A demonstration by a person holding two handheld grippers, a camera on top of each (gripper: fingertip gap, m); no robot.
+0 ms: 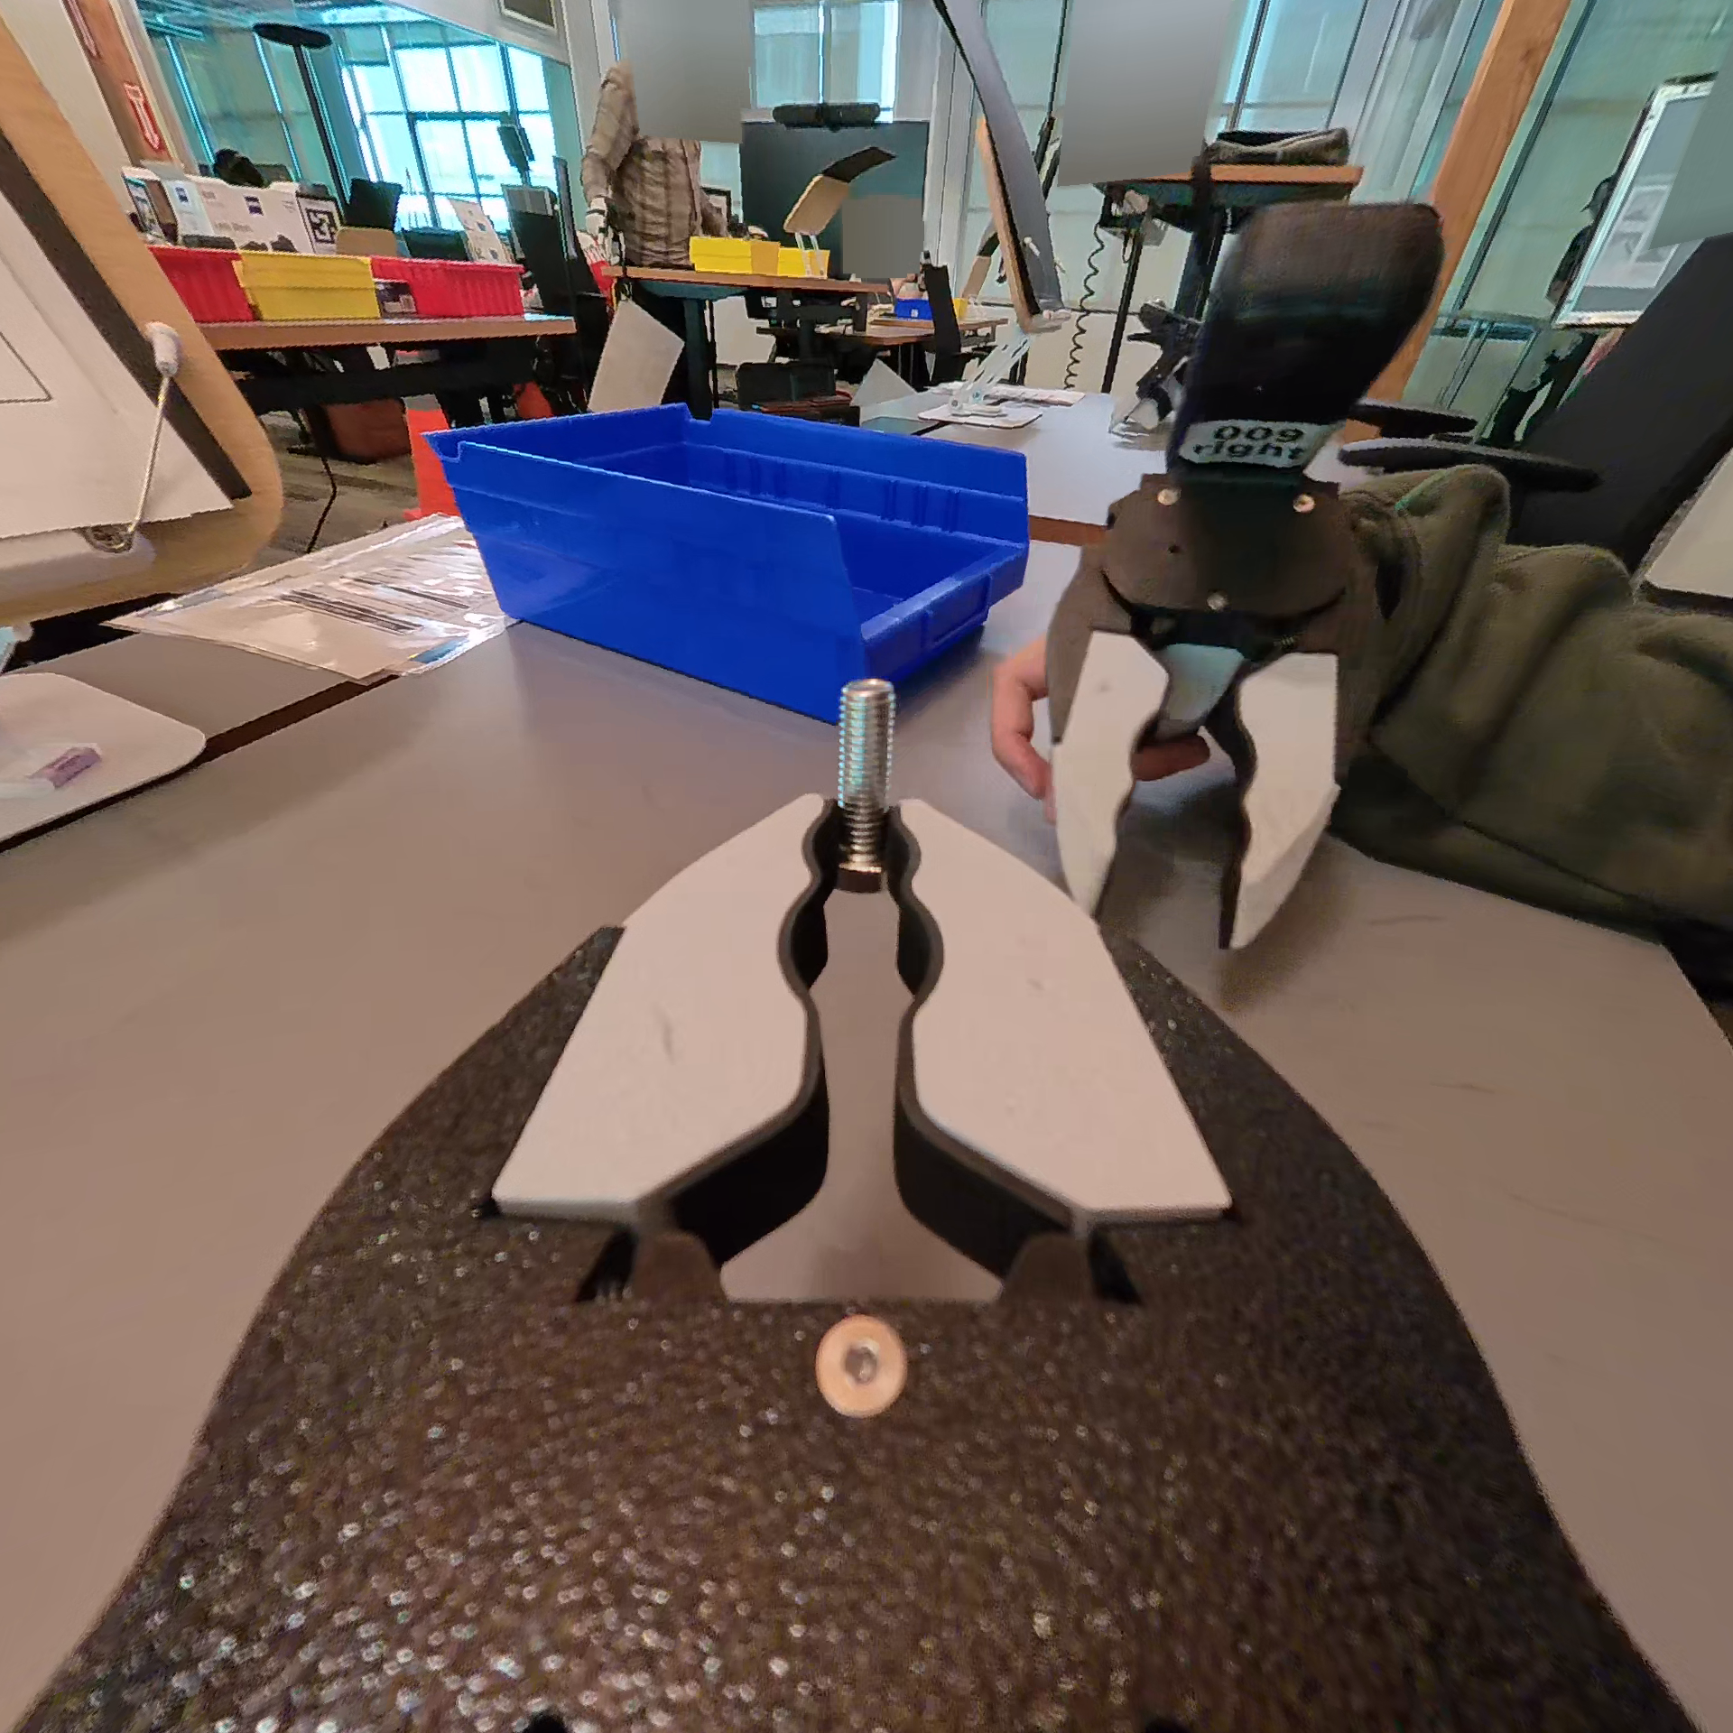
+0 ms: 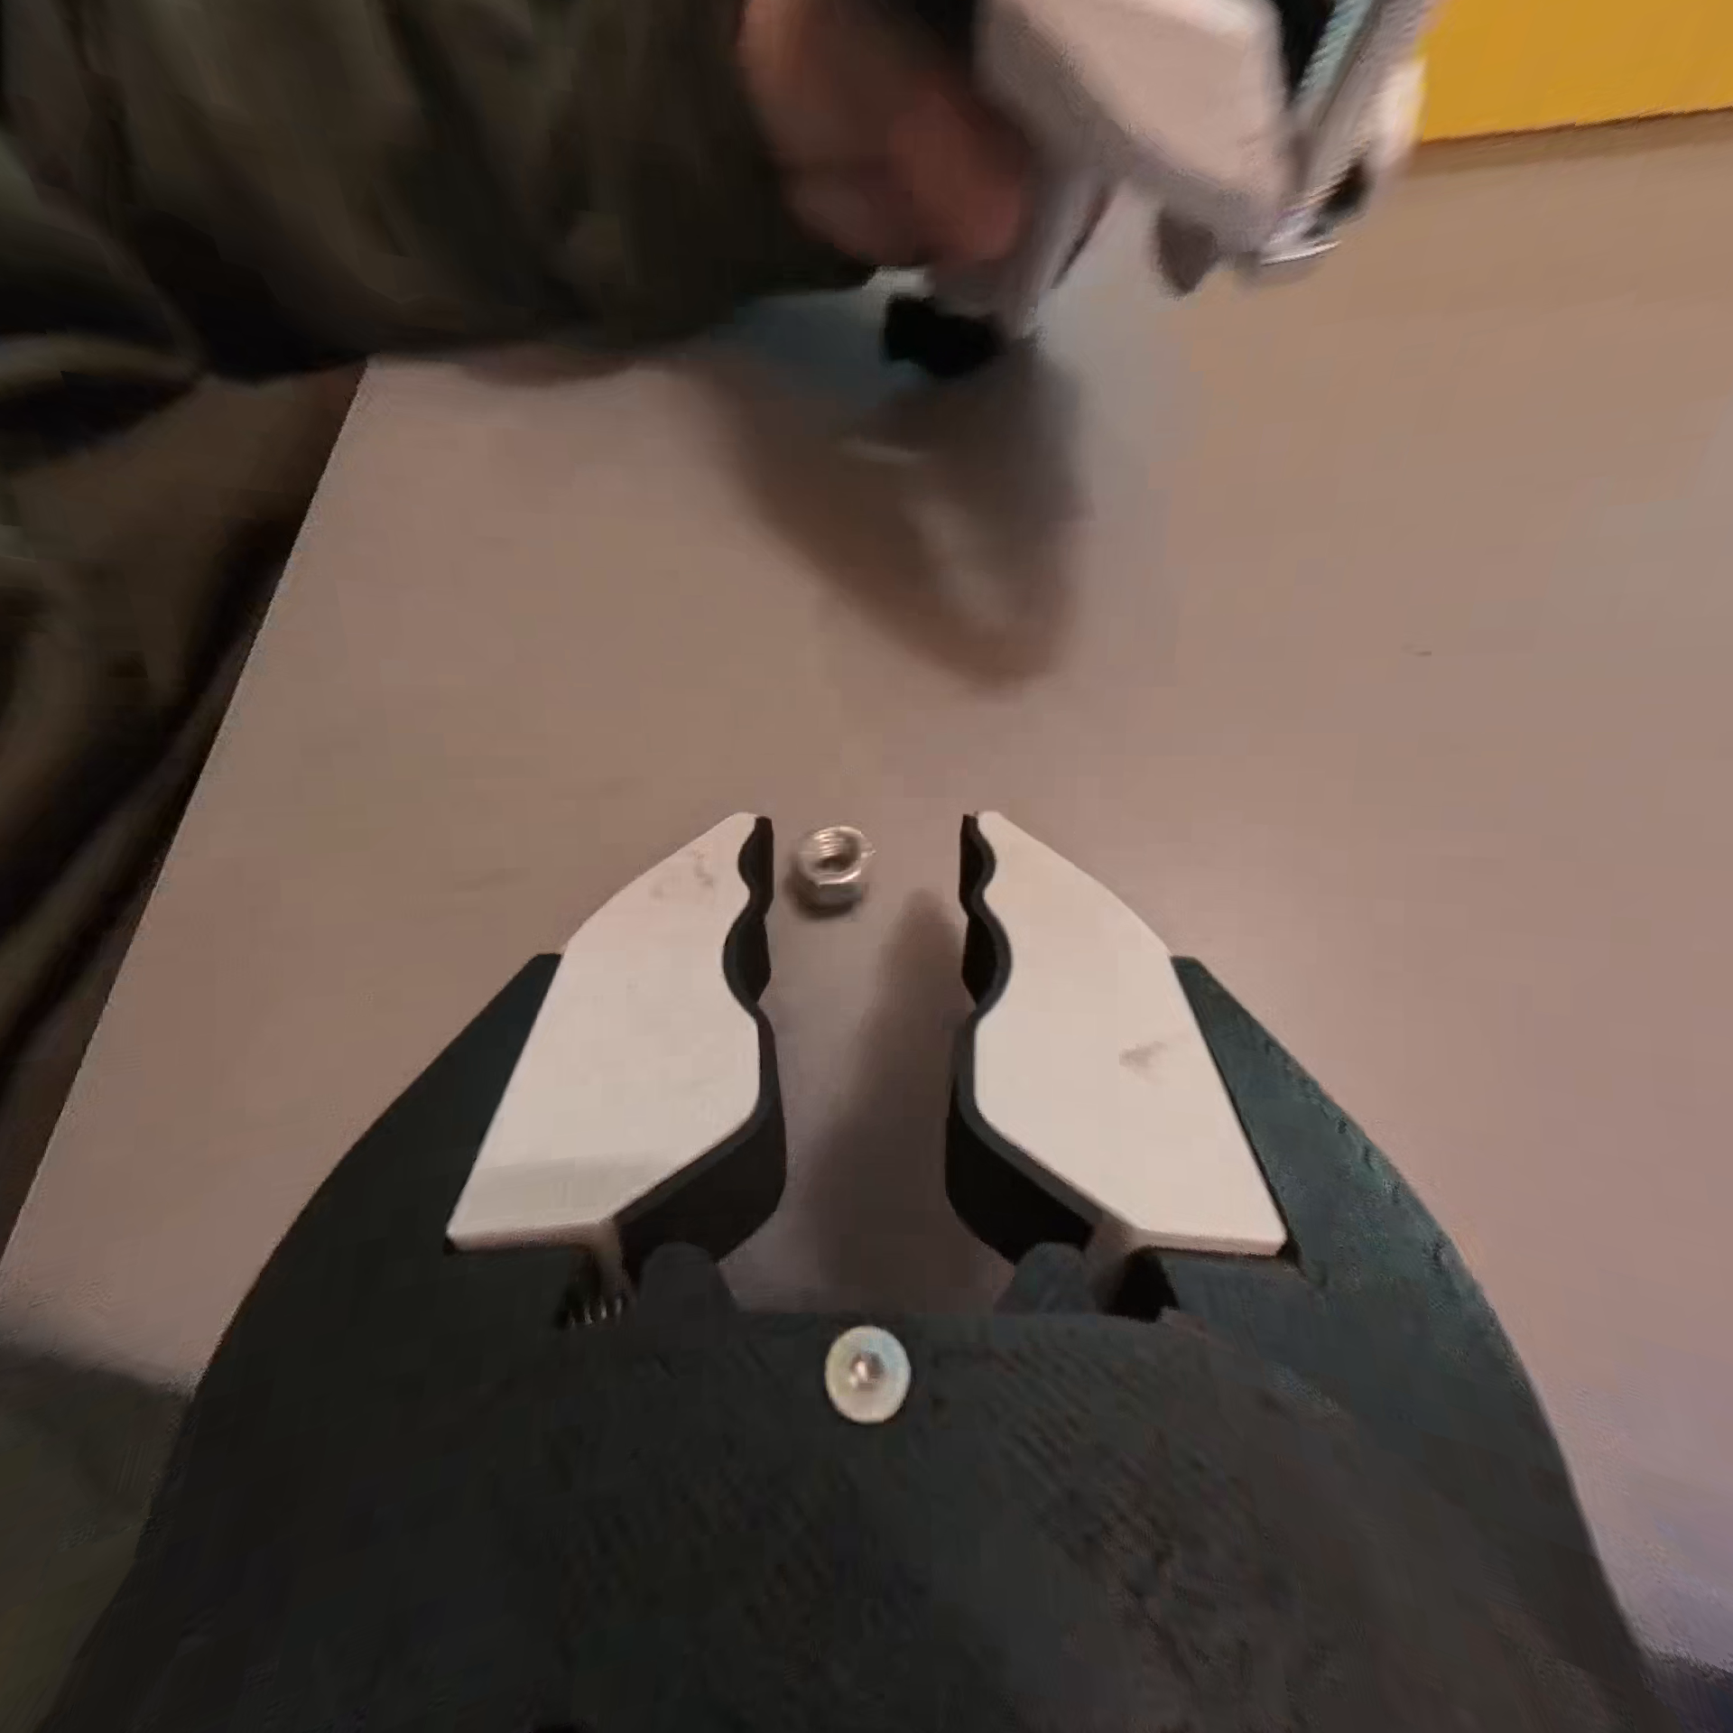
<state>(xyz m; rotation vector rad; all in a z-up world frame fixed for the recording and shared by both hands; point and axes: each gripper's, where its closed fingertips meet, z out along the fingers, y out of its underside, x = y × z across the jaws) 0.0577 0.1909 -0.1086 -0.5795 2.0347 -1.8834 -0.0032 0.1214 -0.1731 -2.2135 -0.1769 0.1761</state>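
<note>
Left gripper point(image 1: 861, 825): closed on bolt point(image 1: 865, 750), held upright above grey worktop point(image 1: 469, 891). Right gripper point(image 2: 867, 839): fingers apart, nut point(image 2: 831, 865) on worktop between them, nearer the left finger. Blue bin point(image 1: 731, 544) behind.

Open-plan workspace, daylit. Large glazed windows point(image 1: 441, 103) span the far wall. The grey bench point(image 1: 469, 844) occupies the foreground. Behind it stand wood-topped tables point(image 1: 394, 330) carrying red bins point(image 1: 197, 281) and yellow bins point(image 1: 309, 286). A black office chair point(image 1: 1641, 375) stands at right. Wooden posts point(image 1: 1491, 141) rise at right.
</note>
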